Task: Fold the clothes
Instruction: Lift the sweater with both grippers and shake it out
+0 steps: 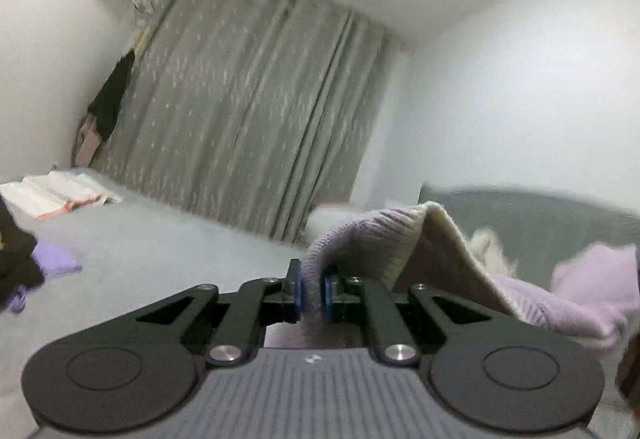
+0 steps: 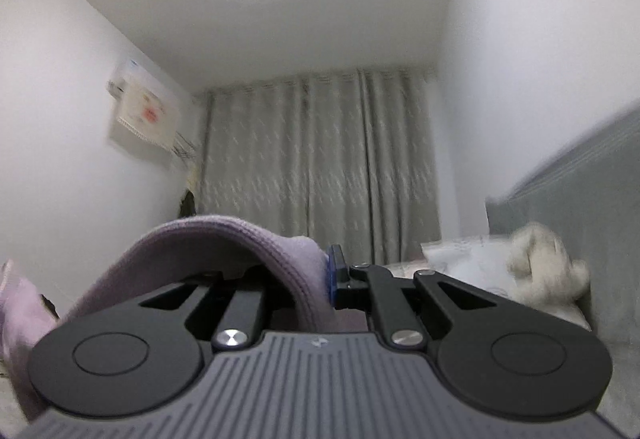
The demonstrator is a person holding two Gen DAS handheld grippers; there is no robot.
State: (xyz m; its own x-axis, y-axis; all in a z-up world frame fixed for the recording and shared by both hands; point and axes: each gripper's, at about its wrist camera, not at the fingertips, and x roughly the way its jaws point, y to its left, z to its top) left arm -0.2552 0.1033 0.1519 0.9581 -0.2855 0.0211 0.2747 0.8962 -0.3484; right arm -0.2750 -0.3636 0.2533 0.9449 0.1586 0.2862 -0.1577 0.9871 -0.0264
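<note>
I have the soft, floppy lilac sweater (image 1: pixel 360 239) pinched at its ribbed edge in both the left tool (image 1: pixel 313 293) and right tool (image 2: pixel 316 279), lifted above the bed (image 1: pixel 160 239), sagging between them.

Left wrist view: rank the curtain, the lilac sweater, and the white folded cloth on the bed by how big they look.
1. Curtain
2. Lilac sweater, though nearness to the camera enlarges it
3. White folded cloth
</note>
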